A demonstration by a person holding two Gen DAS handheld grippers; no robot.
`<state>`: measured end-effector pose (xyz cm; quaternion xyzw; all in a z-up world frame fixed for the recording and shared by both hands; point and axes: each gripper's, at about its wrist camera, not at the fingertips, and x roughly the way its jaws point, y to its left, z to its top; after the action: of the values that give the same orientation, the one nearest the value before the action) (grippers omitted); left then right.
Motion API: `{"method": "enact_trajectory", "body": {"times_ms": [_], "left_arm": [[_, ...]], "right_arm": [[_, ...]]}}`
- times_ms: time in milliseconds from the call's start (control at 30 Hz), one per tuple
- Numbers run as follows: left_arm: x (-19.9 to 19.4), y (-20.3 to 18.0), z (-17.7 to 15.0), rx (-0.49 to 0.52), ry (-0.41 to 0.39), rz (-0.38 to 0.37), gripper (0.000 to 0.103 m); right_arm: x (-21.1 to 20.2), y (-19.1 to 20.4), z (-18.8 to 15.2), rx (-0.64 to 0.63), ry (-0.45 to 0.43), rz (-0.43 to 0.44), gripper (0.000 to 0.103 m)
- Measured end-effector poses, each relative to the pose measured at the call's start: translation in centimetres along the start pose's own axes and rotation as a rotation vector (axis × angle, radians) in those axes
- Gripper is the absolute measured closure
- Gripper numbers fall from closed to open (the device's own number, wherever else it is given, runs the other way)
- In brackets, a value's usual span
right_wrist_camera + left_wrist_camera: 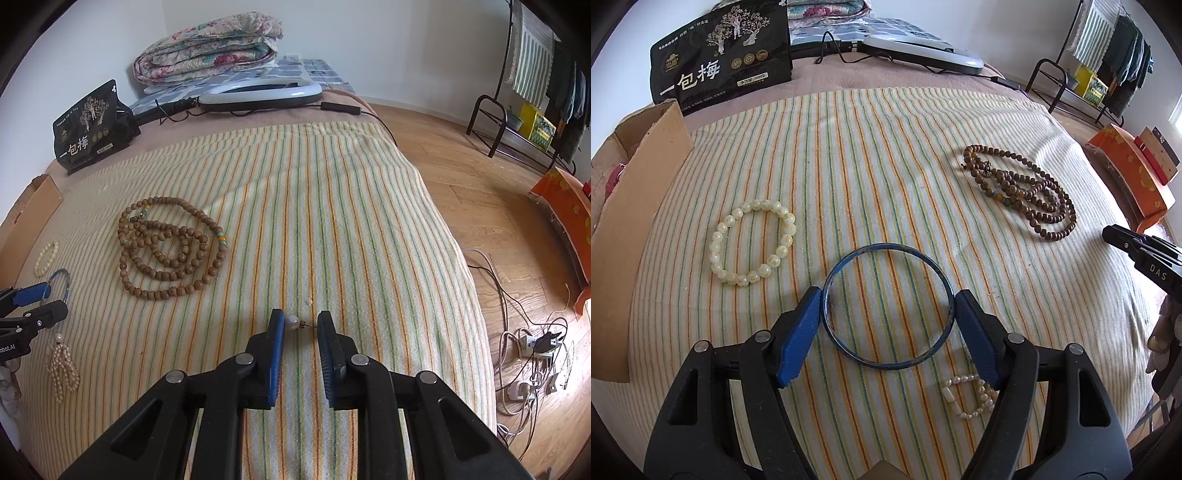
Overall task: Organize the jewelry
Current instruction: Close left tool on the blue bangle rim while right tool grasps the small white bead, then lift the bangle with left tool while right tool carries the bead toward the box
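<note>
A blue bangle [888,308] lies flat on the striped cloth between the fingers of my left gripper [888,301], whose pads touch its two sides; the jaws stand wide. A pale bead bracelet [752,242] lies to its left, a brown wooden bead necklace [1021,190] at far right, a small pearl strand [971,398] under the right finger. In the right wrist view, my right gripper [300,323] is open around a pearl earring [294,323] lying on the cloth. The wooden necklace [171,249] and pearl strand [62,367] lie to its left.
A cardboard box [639,221] stands at the cloth's left edge. A black snack bag [720,55] and a ring light [262,92] lie at the back. The bed edge drops to a wooden floor with cables [528,347] on the right. An orange box [1134,177] stands far right.
</note>
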<state>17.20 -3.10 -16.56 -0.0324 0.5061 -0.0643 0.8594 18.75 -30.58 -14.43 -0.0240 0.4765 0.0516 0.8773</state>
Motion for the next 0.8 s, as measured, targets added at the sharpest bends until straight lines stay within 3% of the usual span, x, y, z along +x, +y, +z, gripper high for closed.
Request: {"method": "enact_trajectory", "body": {"times_ms": [333,800], "left_arm": [[-1.7,0.8,0.2,-0.022,-0.023,-0.007,0.028],[-7.7,3.3,0.9,-0.052,-0.140,0.004,0.028]], "right_arm": [[-2.4,1.1,0.9,-0.011,-0.057,0.015,0.086],[-7.1,5.6,2.5,-0.075,-0.159,0.068,0.086]]}}
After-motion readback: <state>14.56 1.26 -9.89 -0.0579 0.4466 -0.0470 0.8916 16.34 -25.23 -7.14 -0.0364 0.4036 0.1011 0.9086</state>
